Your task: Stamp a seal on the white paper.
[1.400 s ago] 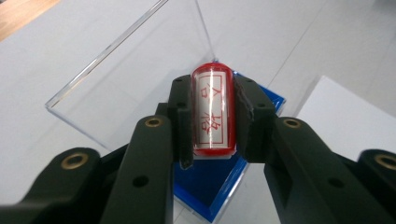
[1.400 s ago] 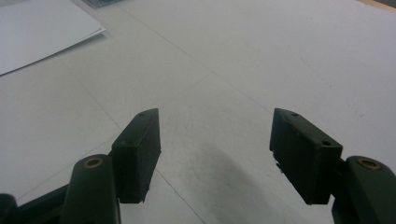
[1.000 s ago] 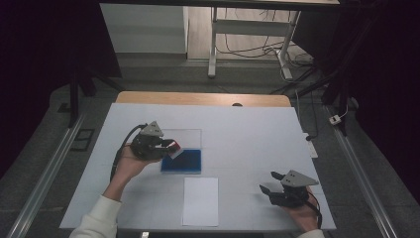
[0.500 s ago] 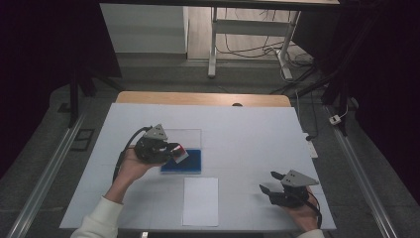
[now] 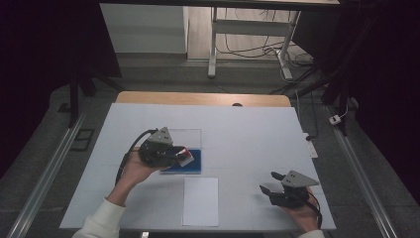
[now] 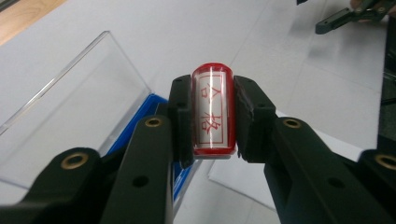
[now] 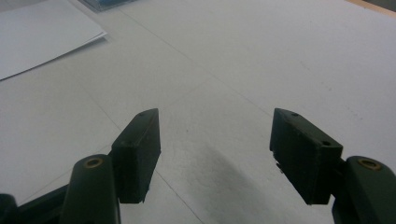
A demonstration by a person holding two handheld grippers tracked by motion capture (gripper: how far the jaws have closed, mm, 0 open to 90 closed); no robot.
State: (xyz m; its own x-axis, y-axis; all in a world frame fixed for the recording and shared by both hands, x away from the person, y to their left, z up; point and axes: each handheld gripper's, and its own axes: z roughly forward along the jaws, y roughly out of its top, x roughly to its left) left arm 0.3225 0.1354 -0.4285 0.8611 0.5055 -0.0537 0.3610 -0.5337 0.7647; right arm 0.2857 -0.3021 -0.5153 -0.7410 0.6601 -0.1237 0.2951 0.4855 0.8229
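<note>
A small cylindrical stamp (image 6: 213, 112) sits at the centre of the left gripper view, clamped between the two black jaws of the left gripper (image 6: 212, 119), one pad pressing each curved side. Its long axis runs up and down the frame, along the jaws, pointing away from the camera. The body is clear, glossy plastic with red ends, and a white label framed in red carries two red Chinese characters, too stylised to read with certainty. In the high view the stamp (image 5: 184, 155) shows as a red-and-white spot left of centre, held just above a blue tray (image 5: 190, 162). Behind the tray a clear plastic lid (image 6: 65, 98) stands open, rectangular and transparent. Below it in the high view lies a white sheet of paper (image 5: 200, 201) on the matte white table (image 5: 247, 134). At lower right the right gripper (image 5: 271, 182) hovers low over bare table, its flat black jaws spread wide apart around nothing.
</note>
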